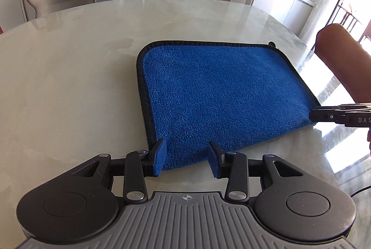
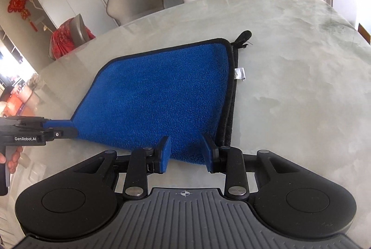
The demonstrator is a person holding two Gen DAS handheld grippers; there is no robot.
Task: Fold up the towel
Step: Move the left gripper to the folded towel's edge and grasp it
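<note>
towel [image 1: 220, 91] lying folded on table [image 1: 69, 86] | left gripper [image 1: 187, 161] standing apart at near edge | right gripper [image 2: 186, 151] likewise apart

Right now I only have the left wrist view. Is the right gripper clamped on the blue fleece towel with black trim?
Observer: No. The right gripper has its jaws apart, with the near edge of the blue fleece towel lying loose between them.
Operator: Is the towel's right-hand edge one layer?
Observer: Two. A dark grey layer peeks out beneath the blue one.
Operator: Any label there?
Observer: A small white tag sticks out of that edge onto the pale marble-look table.
</note>
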